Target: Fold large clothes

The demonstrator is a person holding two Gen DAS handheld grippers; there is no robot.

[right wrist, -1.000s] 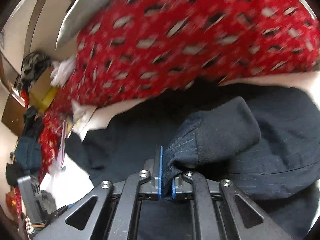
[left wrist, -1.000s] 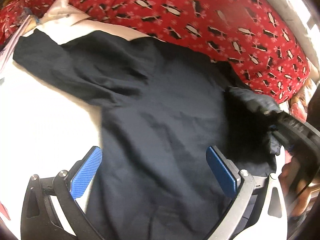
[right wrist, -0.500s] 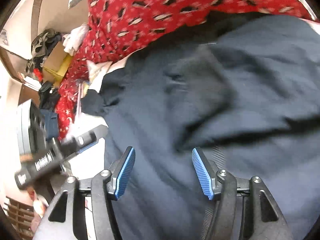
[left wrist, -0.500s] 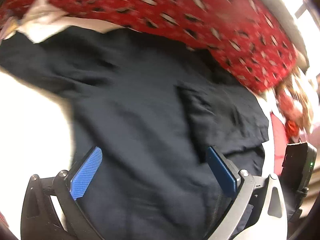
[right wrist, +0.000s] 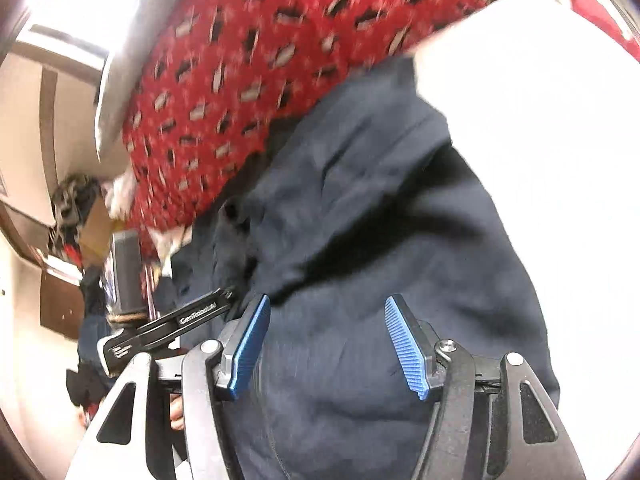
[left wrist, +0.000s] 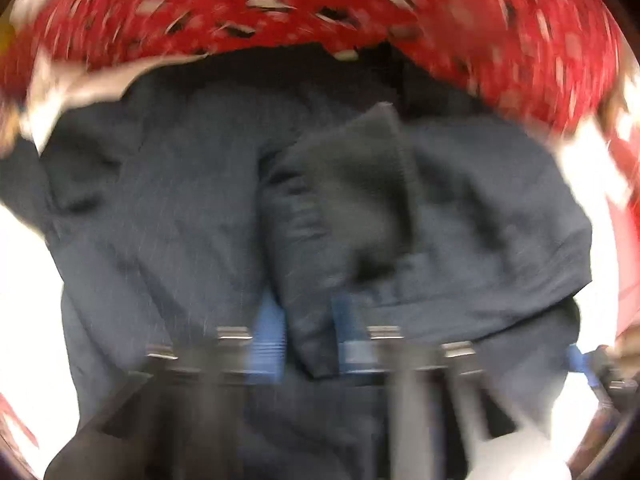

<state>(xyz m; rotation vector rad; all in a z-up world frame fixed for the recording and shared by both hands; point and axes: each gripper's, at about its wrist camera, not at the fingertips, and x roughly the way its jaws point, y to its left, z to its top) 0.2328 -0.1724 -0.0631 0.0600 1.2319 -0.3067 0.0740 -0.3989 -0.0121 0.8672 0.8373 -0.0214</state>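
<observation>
Currently your left claw (left wrist: 308, 336) is narrowed onto a fold of the dark garment (left wrist: 192, 200), low centre of the blurred left wrist frame; that pinch likely serves to carry the flap across the body. Garment lies spread over the white surface (right wrist: 520, 112), its far edge against the red patterned blanket (left wrist: 320, 4) along the top. Your right claw (right wrist: 328, 344) hangs wide above the cloth, holding nothing, probably free for the next edge. Legible writing: "GenRobot" partly readable on the black arm, lower left of the right wrist frame.
</observation>
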